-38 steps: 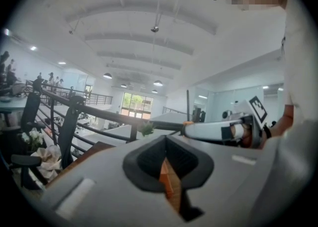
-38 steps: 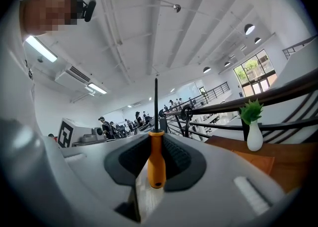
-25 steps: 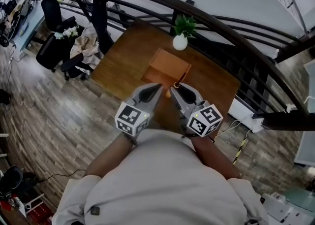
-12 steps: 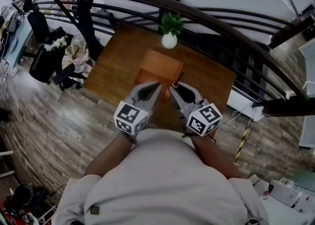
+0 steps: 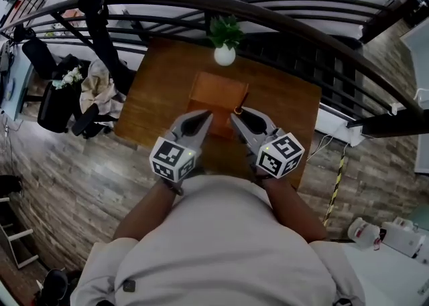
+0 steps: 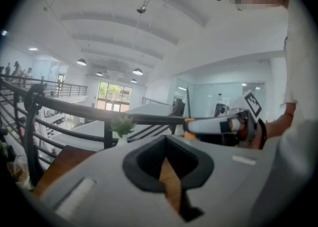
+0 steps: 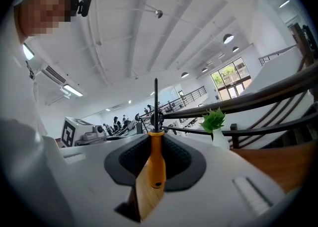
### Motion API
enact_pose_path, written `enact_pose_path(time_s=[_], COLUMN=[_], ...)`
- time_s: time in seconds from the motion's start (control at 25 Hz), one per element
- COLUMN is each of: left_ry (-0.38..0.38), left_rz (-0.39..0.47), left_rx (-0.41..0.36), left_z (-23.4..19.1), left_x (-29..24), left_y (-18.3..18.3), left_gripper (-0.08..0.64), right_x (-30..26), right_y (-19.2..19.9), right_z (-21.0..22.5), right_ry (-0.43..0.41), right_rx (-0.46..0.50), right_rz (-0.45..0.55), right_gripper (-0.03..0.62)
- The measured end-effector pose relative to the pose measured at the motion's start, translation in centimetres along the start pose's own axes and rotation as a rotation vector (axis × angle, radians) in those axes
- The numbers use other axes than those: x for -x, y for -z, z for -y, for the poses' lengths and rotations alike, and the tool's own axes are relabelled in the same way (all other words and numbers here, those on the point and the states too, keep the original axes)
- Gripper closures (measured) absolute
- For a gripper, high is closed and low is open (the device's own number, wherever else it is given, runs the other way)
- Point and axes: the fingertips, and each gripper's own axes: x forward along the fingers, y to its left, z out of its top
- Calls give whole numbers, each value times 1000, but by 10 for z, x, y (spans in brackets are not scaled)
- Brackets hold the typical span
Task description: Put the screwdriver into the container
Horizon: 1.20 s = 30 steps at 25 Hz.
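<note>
The screwdriver point(image 7: 156, 164) has an orange handle and a thin dark shaft that points straight up in the right gripper view. My right gripper point(image 7: 154, 171) is shut on the handle. In the head view the right gripper point(image 5: 236, 117) hovers at the near edge of the orange-brown container point(image 5: 218, 92), with the screwdriver point(image 5: 238, 110) showing as a small orange end at its tips. My left gripper point(image 5: 203, 117) is beside it, shut with nothing held. In the left gripper view the left gripper point(image 6: 169, 171) shows only table wood through its slit.
The container stands mid-table on a brown wooden table point(image 5: 157, 97). A green plant in a white vase point(image 5: 224, 49) sits at the far edge, against a dark curved railing point(image 5: 295, 20). Office chairs point(image 5: 50, 100) stand on the floor to the left.
The table and container have shifted nearer and lower in the head view. Both grippers stay side by side and now reach over the container's near edge.
</note>
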Motion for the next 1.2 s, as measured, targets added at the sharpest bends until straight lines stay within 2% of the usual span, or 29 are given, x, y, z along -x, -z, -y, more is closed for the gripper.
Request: enact_pose_path(time_s=[0.2, 0.52, 0.84, 1.2], left_ry=[30, 85, 168, 214], left_rz=[-36, -90, -157, -227], left_rx=[-16, -14, -5, 20], left_z=[-33, -86, -100, -104], left_x=[-5, -17, -30, -39], left_y=[-1, 9, 35, 66], left_gripper=[555, 555, 557, 555], right_x=[-25, -70, -93, -109], right_y=[-1, 19, 51, 100], right_z=[11, 31, 50, 77], right_ry=[30, 67, 109, 133], right_rx=[-5, -44, -52, -68], right_rz=[-19, -81, -167, -268], right_gripper=[512, 512, 512, 514])
